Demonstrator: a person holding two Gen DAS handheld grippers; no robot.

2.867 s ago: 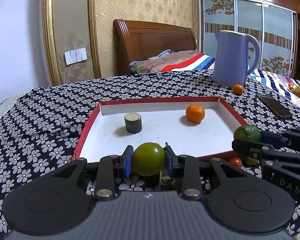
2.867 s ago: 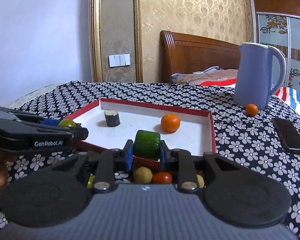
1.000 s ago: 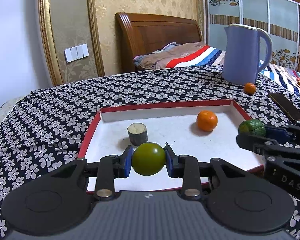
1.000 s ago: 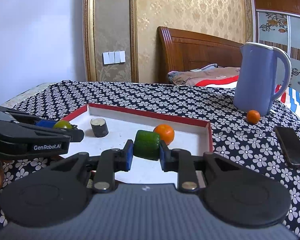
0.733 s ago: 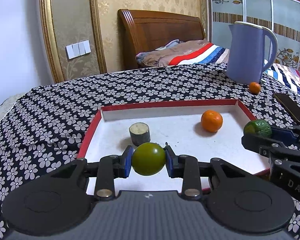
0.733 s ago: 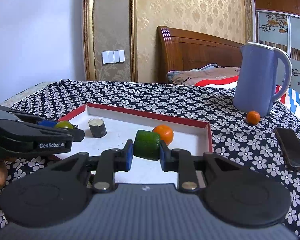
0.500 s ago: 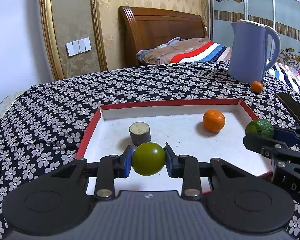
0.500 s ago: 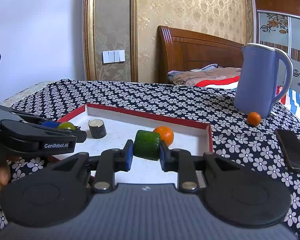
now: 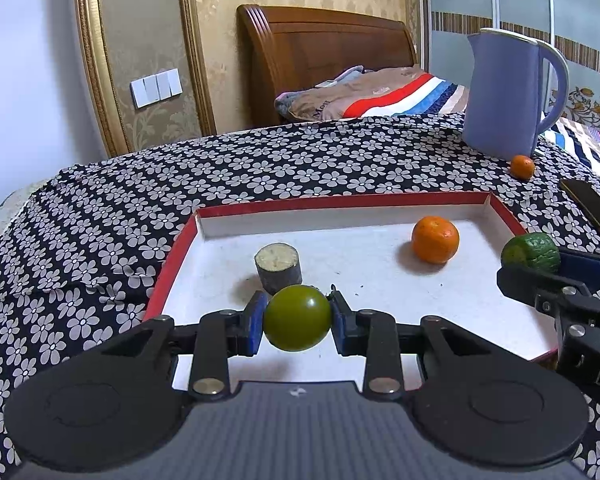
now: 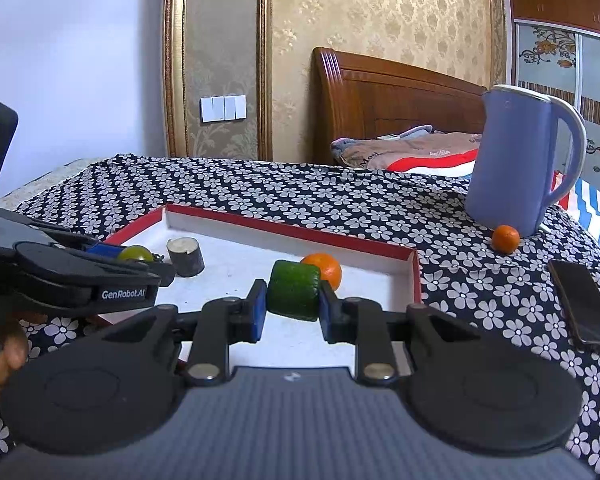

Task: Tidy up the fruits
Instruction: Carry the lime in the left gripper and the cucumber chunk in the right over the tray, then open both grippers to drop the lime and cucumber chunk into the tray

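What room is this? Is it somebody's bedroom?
Most likely a bedroom, yes. There's a wooden headboard against the papered wall, a striped blanket bunched up beside it, and a sliding wardrobe with flower patterns. The red tray of fruit sits on a flowery cloth.

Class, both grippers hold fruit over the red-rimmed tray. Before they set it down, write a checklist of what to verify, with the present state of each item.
1. Left gripper shut on the round green fruit: ok.
2. Right gripper shut on the green cut piece: ok.
3. Both loads over the tray: ok.
4. Bare tray floor beneath each load: ok.
5. Round green fruit clear of the dark cut piece just behind it: cannot tell.
6. Green cut piece clear of the orange in the tray: cannot tell.
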